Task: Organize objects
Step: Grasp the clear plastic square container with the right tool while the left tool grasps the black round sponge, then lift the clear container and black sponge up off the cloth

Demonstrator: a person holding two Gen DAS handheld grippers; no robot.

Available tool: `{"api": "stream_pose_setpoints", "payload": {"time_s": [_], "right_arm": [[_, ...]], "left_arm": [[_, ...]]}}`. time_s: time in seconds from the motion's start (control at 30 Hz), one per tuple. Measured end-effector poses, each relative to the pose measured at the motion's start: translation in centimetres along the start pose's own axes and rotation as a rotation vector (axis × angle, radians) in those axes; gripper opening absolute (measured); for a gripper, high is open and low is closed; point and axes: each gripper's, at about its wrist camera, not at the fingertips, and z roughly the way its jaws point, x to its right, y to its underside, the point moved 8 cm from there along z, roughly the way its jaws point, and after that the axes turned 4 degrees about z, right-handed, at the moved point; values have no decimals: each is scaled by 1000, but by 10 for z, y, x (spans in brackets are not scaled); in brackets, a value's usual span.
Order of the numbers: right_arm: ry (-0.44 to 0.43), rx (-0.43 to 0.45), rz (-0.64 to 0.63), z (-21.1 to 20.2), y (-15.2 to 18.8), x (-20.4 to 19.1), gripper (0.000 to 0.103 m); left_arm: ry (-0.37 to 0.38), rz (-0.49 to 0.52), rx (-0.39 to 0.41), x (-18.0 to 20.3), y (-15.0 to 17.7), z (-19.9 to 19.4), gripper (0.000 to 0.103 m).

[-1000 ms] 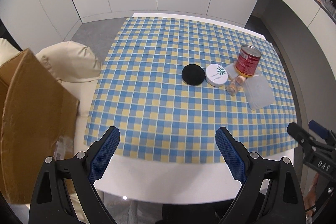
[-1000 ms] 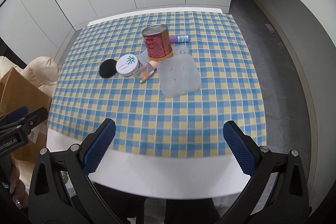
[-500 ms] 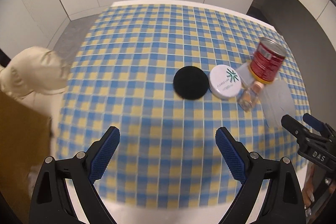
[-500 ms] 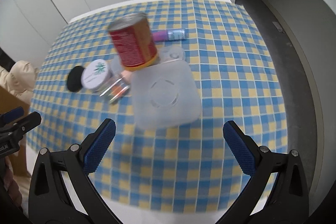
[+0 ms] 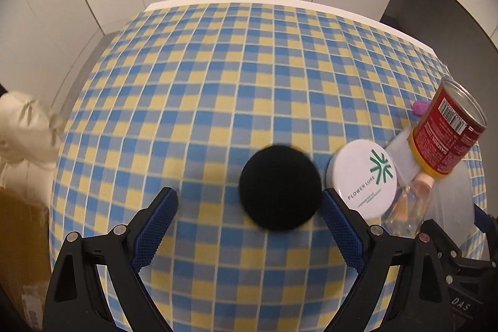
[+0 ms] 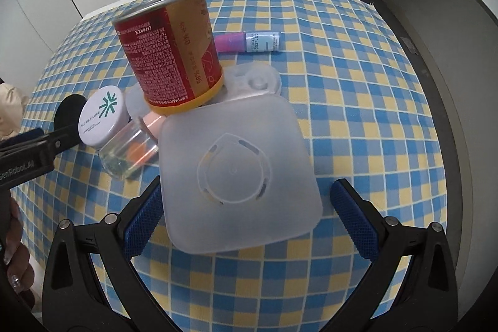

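Now the black round pad [image 5: 280,187] lies between the spread fingers of the left gripper [image 5: 249,207], and the frosted square lid [image 6: 238,170] sits framed by the equally released right gripper [image 6: 246,207], where a second ago both grippers hung back off the counter [image 5: 218,67] edge. Both have closed in, so grasps look imminent; the red can [image 6: 169,49], white jar [image 6: 104,114] and small clear bottle [image 6: 130,150] crowd close beside them.

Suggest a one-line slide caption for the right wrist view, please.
Open right gripper straddling a translucent square lid beside a red can.
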Motion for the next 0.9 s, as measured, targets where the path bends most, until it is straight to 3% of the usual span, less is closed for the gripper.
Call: {"api": "stream_pose_setpoints", "payload": {"time_s": [0.2,0.27,0.33,0.9], "right_arm": [[19,13,-8,3,-6,0,99],[18,26,-13,2,-8,-5,87],[25,37,-19,1,-11,-8,86],[6,57,-13,-24,-12,-5,85]], "left_arm": [[-1,16,24,8,-8,3,92],[-3,20,45,9,-11,-1,76],[0,28,51,11,-15,-4,48],[-20,7,39,-3,-9,-35,46]]}}
